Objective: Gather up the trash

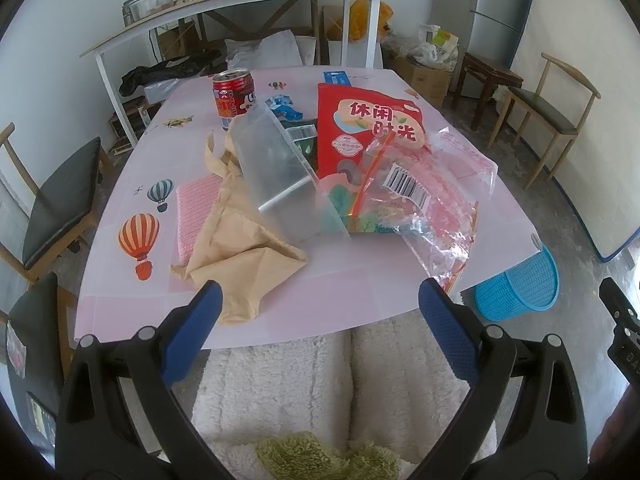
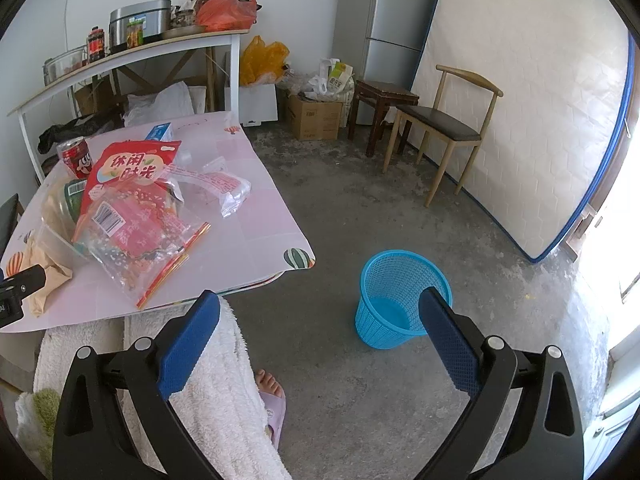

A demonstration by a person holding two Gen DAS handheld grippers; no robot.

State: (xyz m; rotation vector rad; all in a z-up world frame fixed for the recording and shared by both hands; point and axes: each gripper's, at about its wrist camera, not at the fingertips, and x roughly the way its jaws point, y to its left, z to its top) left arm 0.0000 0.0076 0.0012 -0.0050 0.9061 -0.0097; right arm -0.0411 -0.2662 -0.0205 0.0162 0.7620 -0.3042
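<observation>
A pile of trash lies on the pink table: a crumpled brown paper bag, a clear plastic box, a red snack bag, a clear zip bag and a red can. My left gripper is open and empty, just short of the table's near edge. My right gripper is open and empty, held over the floor to the right of the table. A blue mesh bin stands on the floor; it also shows in the left wrist view. The zip bag and snack bag show in the right wrist view.
Chairs stand left of the table and by the right wall. A white shelf table with jars is behind. A fridge, stool, boxes and a leaning mattress line the far side. My legs in white fleece are below.
</observation>
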